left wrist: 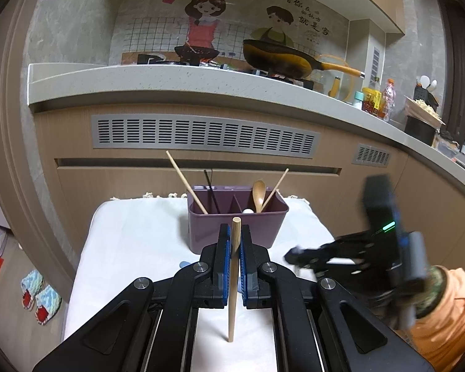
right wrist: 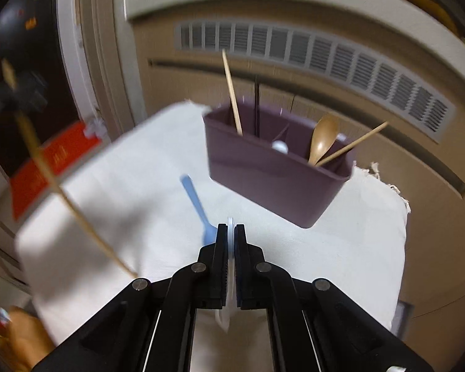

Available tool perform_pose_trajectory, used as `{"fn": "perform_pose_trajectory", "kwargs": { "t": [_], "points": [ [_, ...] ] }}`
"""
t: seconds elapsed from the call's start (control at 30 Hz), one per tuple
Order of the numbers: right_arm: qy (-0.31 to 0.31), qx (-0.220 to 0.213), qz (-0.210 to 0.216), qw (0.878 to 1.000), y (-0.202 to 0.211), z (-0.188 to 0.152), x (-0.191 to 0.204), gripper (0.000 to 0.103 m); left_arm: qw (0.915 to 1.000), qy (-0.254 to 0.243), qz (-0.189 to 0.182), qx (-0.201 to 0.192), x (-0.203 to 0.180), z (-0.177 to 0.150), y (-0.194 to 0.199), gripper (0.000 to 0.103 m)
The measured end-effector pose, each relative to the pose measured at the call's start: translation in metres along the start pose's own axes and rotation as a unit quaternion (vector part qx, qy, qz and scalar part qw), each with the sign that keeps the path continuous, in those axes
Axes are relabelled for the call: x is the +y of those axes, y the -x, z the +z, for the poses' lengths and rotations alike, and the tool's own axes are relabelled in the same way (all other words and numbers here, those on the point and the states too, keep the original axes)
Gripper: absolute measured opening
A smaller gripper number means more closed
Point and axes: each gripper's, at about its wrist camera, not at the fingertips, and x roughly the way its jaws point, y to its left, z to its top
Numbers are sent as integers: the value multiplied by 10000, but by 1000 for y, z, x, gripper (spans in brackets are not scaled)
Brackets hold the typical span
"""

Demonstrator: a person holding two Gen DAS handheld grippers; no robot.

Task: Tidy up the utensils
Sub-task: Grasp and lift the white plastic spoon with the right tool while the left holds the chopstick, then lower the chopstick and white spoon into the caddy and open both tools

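Observation:
My left gripper (left wrist: 236, 232) is shut on a wooden chopstick (left wrist: 234, 279), which stands nearly upright between the blue pads, just in front of the purple utensil caddy (left wrist: 207, 226). The caddy (right wrist: 263, 179) holds light chopsticks, a black chopstick, a wooden spoon (right wrist: 322, 136) and something white. My right gripper (right wrist: 231, 229) is shut on a thin whitish plastic utensil (right wrist: 230, 221), seen edge-on. A blue plastic spoon (right wrist: 195, 198) lies on the white cloth (right wrist: 139, 170) beside its left finger. In the left wrist view the right gripper (left wrist: 291, 255) is blurred, low at the right, with an orange sleeve behind it.
The cloth-covered stand (left wrist: 133, 232) drops off at the left and right. Behind it is a cabinet front with a vent (left wrist: 204, 136) under a counter carrying a yellow-handled pan (left wrist: 282, 59) and bottles (left wrist: 378, 99). Slippers (left wrist: 40, 297) lie on the floor at the left.

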Motion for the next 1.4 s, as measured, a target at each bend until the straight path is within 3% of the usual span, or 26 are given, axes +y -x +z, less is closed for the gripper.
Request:
{"fn": "perform_pose_trajectory", "kwargs": {
  "t": [0.3,0.53,0.67,0.83,1.0,1.13,1.4],
  "points": [
    [-108,-854,-65,9963,80,23,0,3,9996,-199,-51,-197,-24,20,10,5],
    [-335,-1776,-470,9824,143,98,-27,3,9930,-562,9,-1038,-45,115,17,5],
    [-557,-2068,-708,9742,156,140,-50,3,9886,-627,-3,-1368,-52,165,9,5],
    [-780,-1969,-898,9732,134,165,-79,3,9824,-722,39,-1724,-51,202,-19,5],
    [-923,-1738,-886,9764,93,160,-98,3,9870,-554,54,-1505,-37,208,-75,5],
    [-910,-1452,-874,9813,52,151,-100,3,9920,-294,106,-1227,-19,188,-121,5],
    [-1062,-639,-667,9900,-35,122,-103,3,9992,204,264,-201,17,123,-206,5]
  ]
}}
